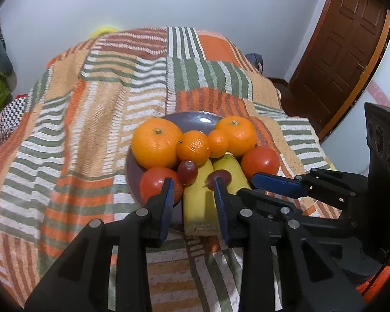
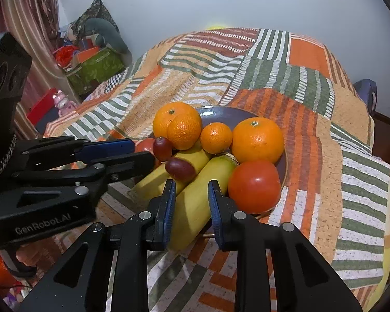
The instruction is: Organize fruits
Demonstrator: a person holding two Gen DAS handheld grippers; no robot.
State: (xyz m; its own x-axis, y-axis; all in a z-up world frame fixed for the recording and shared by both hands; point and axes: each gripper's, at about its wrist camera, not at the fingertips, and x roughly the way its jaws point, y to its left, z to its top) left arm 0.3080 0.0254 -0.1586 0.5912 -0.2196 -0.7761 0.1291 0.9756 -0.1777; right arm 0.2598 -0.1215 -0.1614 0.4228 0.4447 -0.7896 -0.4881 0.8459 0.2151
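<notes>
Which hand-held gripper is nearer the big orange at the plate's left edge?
Left. The left hand-held gripper sits just below the big orange; the right hand-held gripper is over the right banana, farther away.

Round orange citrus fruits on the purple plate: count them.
4. Large orange citrus at the plate's back left, a second large one at back right, and two smaller mandarins between them. More may hide behind.
</notes>
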